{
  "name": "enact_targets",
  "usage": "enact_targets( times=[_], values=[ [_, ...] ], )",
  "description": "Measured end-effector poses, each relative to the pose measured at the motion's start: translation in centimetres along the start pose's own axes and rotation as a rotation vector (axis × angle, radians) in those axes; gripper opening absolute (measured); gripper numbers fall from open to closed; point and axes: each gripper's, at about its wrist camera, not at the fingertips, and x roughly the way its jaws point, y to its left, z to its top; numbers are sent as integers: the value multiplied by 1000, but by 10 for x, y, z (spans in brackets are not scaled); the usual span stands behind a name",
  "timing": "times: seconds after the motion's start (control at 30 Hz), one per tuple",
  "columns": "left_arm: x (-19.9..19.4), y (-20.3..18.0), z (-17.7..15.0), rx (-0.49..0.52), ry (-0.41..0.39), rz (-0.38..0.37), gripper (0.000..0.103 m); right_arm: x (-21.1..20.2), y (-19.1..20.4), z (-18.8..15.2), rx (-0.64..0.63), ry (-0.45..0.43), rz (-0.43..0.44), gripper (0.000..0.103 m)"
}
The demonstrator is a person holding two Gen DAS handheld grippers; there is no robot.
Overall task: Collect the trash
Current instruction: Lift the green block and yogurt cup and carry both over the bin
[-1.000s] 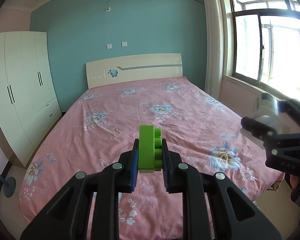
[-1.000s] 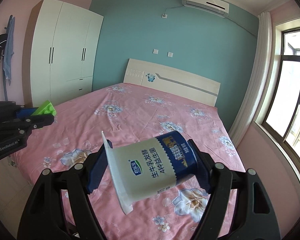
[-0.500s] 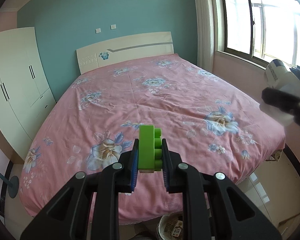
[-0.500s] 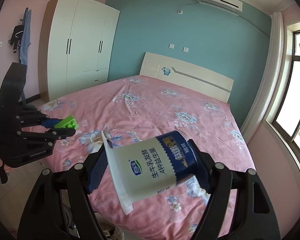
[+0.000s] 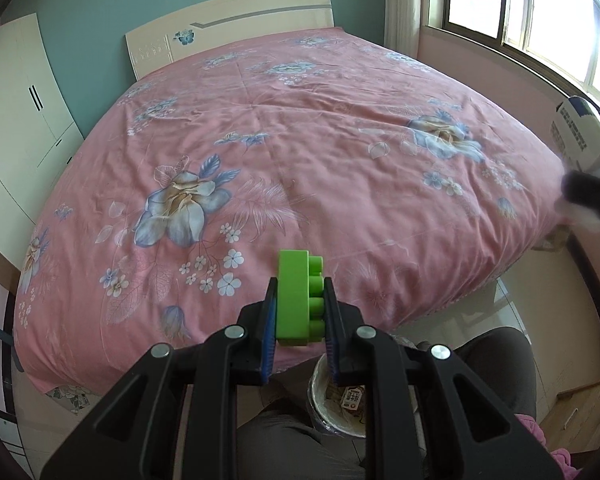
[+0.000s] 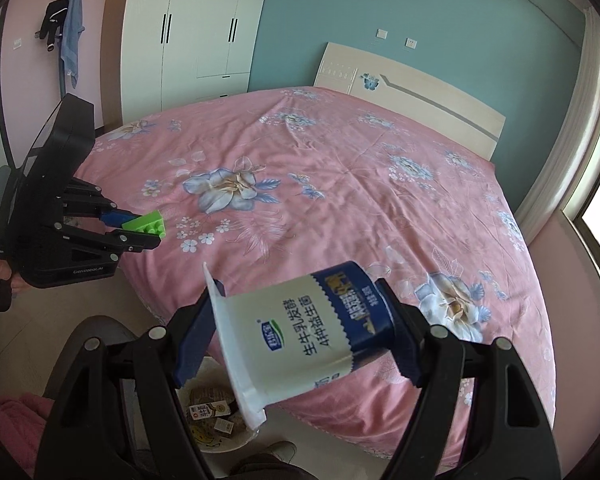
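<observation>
Left wrist view: left gripper (image 5: 300, 312) clamped on a green toy brick (image 5: 298, 300), studs facing right, held above the foot edge of the bed (image 5: 300, 140). Below it, on the floor beside the bed's foot edge, stands a trash bin (image 5: 340, 400) lined with a bag, wrappers inside. Right wrist view: right gripper (image 6: 296, 332) clamped on a white-and-blue yogurt cup (image 6: 300, 332), tilted on its side, rim toward lower left, directly above the same bin. Person's grey-trousered knees (image 5: 496, 364) flank the bin.
</observation>
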Motion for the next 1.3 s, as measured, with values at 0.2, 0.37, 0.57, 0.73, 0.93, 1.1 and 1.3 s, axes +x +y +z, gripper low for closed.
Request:
enact_targets(
  times=[0.2,0.37,0.57,0.73,0.93,1.1,1.3],
  values=[
    [44,7,-39,-30,104,-45,23,36,13,-42,19,81,65,75],
    [73,4,-70,-34,173,-68,23,63,25,-72,34,146,117,75],
    [106,-10,-105,-36,256,-118,23,100,36,-107,67,243,172,75],
    [136,-22,-138,-30,340,-149,23,127,40,-133,105,310,208,75],
    [166,-28,-169,-63,428,-195,23,159,50,-164,117,389,235,75],
    [185,-34,-186,-94,475,-233,23,185,61,-188,133,457,267,75],
    [211,-43,-202,-123,542,-265,23,217,79,-215,151,536,301,75]
  ],
)
